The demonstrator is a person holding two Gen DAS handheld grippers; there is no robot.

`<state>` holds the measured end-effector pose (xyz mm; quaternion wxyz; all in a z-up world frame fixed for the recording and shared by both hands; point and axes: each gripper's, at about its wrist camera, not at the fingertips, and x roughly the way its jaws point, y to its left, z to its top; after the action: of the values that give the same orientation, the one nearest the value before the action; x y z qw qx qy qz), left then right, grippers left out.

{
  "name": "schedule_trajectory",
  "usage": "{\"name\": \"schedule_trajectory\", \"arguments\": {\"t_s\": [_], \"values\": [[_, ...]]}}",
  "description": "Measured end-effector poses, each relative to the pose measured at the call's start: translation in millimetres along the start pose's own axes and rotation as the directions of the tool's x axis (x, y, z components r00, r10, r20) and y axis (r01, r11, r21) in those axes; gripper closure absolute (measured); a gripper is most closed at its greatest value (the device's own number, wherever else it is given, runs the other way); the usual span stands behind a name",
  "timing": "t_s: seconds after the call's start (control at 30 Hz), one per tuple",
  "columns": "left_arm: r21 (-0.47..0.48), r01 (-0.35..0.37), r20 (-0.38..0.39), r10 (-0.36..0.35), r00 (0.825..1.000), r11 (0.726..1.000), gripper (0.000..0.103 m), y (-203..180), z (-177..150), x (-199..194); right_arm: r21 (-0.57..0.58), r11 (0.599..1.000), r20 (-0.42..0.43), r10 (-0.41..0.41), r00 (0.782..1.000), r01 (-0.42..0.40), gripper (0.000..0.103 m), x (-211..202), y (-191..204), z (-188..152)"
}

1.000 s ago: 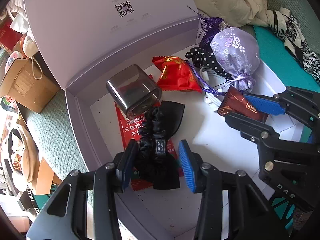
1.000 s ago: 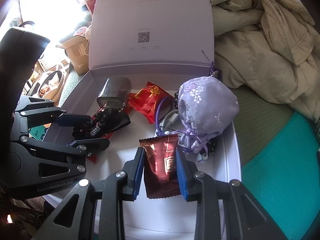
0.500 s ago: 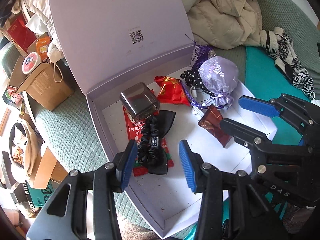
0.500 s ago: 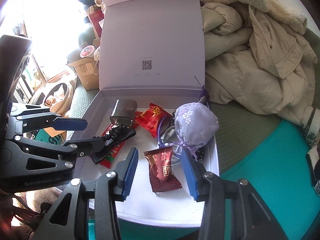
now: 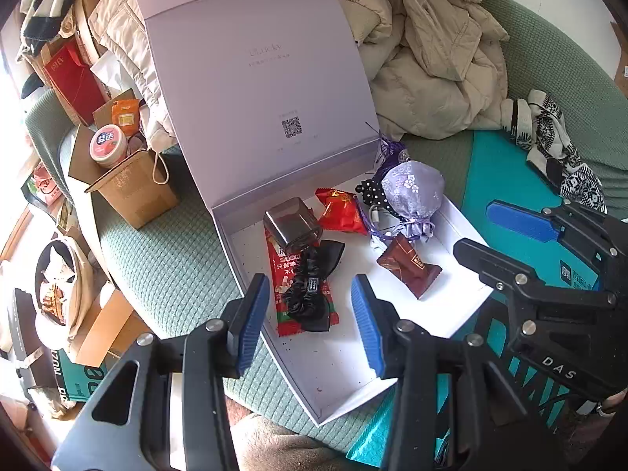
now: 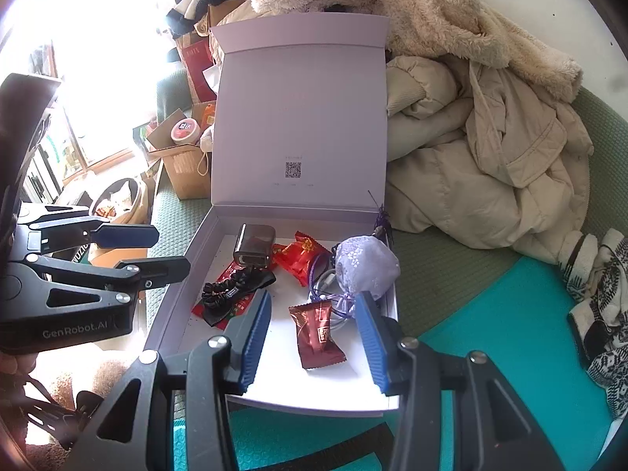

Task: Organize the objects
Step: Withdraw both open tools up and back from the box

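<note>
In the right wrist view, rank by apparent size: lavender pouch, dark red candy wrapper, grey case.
1. lavender pouch
2. dark red candy wrapper, though it lies nearer the camera
3. grey case, farther back, so its rank is unsure

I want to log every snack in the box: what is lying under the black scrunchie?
Under the black scrunchie lies a red snack packet with white print, flat on the box floor. Its middle is covered, so the full label cannot be read.

In the open lilac box (image 6: pixel 172 314) I count one dark brown candy packet (image 6: pixel 317 333), one long red snack packet (image 5: pixel 292 286), one red sweet wrapper (image 6: pixel 300 257) and one black scrunchie (image 6: pixel 231 294). I also count one lilac drawstring pouch (image 6: pixel 363 265) at its right edge, one smoky clear case (image 6: pixel 253 249) by the hinge, and one white cable (image 5: pixel 378 216).
</note>
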<state>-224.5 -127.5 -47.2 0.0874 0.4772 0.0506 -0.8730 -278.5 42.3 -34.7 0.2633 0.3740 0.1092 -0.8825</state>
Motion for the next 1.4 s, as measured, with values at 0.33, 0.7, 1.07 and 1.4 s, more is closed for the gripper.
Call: {"name": "schedule_trajectory", "arguments": {"t_s": [0.33,0.7,1.07,1.4], "values": [[-0.036,-0.004,0.069,0.007,0.998,0.999,0.061,4.9,-10.5,-53.4,0.0,1.0,0.048,-0.013,0.999,0.013,0.049,-44.2,13.0,4.1],[-0.042,-0.047,0.16,0.053,0.986,0.998,0.035,0.8,-30.5,-114.9,0.008,0.998,0.098,-0.068,0.993,0.067,0.038,-91.2,27.1,0.8],[-0.061,-0.051,0.196,0.062,0.979,0.997,0.03,-7.4,-61.5,-158.6,0.015,0.996,0.102,-0.086,0.991,0.085,0.037,-119.1,37.7,-20.5],[-0.076,-0.076,0.188,0.089,0.978,0.994,0.03,-20.7,-94.6,-180.0,0.028,0.995,0.094,-0.096,0.991,0.094,0.036,-134.5,42.7,-47.0]]}}
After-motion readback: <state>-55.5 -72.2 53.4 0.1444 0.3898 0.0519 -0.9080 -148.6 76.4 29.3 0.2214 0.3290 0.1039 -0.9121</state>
